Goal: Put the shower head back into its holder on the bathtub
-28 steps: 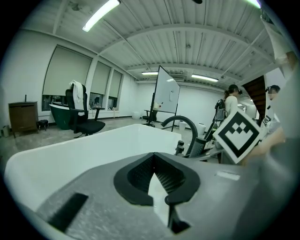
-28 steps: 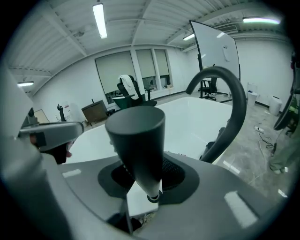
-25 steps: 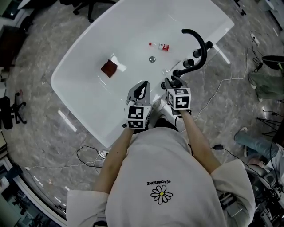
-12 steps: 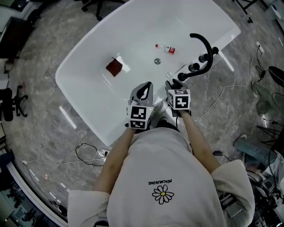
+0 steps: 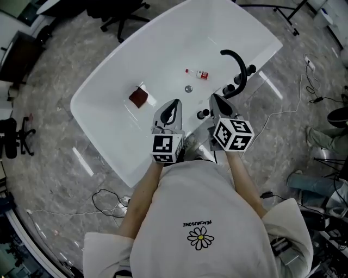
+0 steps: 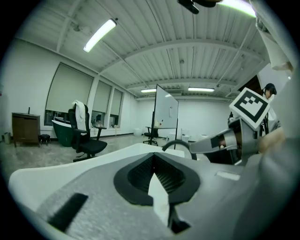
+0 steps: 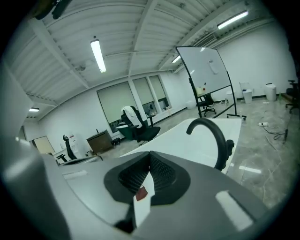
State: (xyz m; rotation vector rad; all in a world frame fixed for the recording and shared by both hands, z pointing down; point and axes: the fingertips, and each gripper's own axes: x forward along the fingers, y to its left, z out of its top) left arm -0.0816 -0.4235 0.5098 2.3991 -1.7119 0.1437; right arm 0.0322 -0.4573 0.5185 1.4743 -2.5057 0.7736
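The white bathtub (image 5: 109, 136) has a black curved faucet (image 5: 237, 64) on its right rim, also seen from the right gripper (image 7: 212, 135). Black knobs (image 5: 229, 90) and a small black fitting (image 5: 204, 114) stand on that rim. I cannot make out the shower head itself. My left gripper (image 5: 175, 104) hangs over the tub's near edge, shut and empty (image 6: 153, 161). My right gripper (image 5: 215, 99) is raised beside the black fitting, clear of it, shut on nothing (image 7: 150, 161).
Inside the tub lie a red-brown block (image 5: 138, 96), a small bottle (image 5: 198, 73) and the drain (image 5: 188, 88). Cables (image 5: 109, 193) trail over the marble floor on both sides. Office chairs (image 5: 122, 11) stand beyond the tub's far end.
Both grippers have lifted off the tub's near right rim toward the camera, the right one more. The black fitting that the right gripper covered now shows.
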